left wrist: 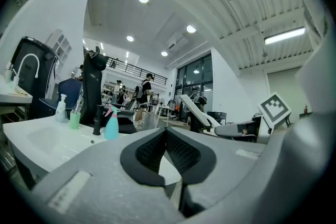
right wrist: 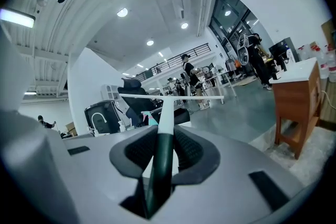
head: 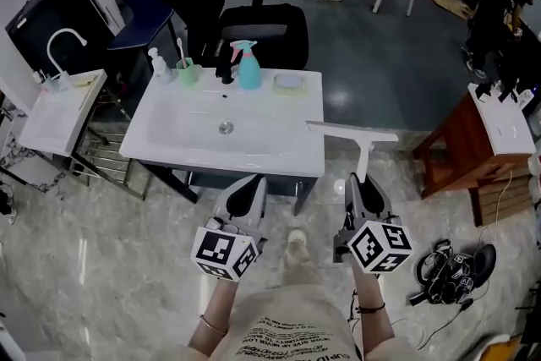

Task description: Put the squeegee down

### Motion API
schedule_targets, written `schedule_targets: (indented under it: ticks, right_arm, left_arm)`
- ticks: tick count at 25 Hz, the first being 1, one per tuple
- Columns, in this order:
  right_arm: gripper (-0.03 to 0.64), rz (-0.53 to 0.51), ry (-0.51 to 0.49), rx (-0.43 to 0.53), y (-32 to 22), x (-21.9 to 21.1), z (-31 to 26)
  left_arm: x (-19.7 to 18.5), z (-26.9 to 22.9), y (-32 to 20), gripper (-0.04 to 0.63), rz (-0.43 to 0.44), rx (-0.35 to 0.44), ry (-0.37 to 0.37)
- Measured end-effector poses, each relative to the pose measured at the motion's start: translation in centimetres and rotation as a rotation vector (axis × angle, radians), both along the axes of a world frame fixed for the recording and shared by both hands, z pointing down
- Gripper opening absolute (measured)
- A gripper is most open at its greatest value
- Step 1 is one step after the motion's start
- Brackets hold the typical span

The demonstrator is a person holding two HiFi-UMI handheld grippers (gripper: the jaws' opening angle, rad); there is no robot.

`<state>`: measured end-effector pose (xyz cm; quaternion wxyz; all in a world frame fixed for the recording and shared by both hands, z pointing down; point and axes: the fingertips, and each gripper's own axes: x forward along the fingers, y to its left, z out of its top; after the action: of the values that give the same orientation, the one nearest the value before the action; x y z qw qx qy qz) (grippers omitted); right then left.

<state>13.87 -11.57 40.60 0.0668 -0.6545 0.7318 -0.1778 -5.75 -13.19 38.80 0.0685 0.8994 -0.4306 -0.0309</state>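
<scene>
Two hand-held grippers reach out from a person standing at the front of a white washbasin (head: 287, 150), seen from above. The right hand-held gripper (head: 364, 183) is clenched on the squeegee (head: 363, 144). In the right gripper view, its jaws press on the dark green handle from both sides, and the white stem runs straight ahead to the long crossbar blade (right wrist: 167, 110). From above, the blade lies crosswise at the washbasin's front right corner. Its left end overlaps that corner and the rest reaches out past the washbasin's right edge, over the marble floor (head: 101, 266). Whether the blade touches the washbasin cannot be told.

The left hand-held gripper (head: 252, 184) points at the washbasin's front edge, left of the squeegee. In the left gripper view (left wrist: 166, 136), its jaws are pressed together at the tips with nothing between them.

Along the washbasin's back edge stand, from left to right:
- a white pump bottle (head: 159, 65)
- a green cup (head: 186, 73) holding a toothbrush
- a black tap (head: 225, 63)
- a teal spray bottle (head: 248, 68)
- a pale soap dish (head: 288, 81)

Behind the washbasin is a black office chair (head: 264, 30). To the washbasin's left is a smaller white sink (head: 51, 123) with a curved white tap (head: 64, 41). Well to the washbasin's right stands a brown wooden stand (head: 461, 152).
</scene>
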Motion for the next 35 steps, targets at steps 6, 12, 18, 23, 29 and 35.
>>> schedule_targets:
  ticks: [6,12,18,23,29,35]
  right_arm:
    - [0.092,-0.053,0.010,-0.031,-6.4,0.2,0.4]
    - [0.092,-0.129,0.021,-0.054,-11.5,0.4,1.1]
    - [0.092,-0.176,0.021,-0.084,-15.6,0.5,2.3]
    - [0.092,-0.210,0.025,-0.119,-18.5,0.5,3.6]
    - [0.092,-0.257,0.011,-0.162,-21.1,-0.2,5.5]
    - [0.092,-0.265,0.011,-0.211,-22.5,-1.0,7.4]
  left_arm:
    - [0.9,0.3,-5.2,0.023,-0.038,-0.041,0.004]
    - [1.9,1.4,-9.5,0.022,-0.075,-0.088,0.006]
    - [2.9,2.7,-12.9,0.022,-0.109,-0.123,0.006]
    - [3.8,4.1,-15.2,0.022,-0.129,-0.161,0.012]
    - [4.4,5.7,-17.0,0.023,-0.144,-0.208,0.012]
    - [4.7,7.1,-18.3,0.021,-0.148,-0.250,0.007]
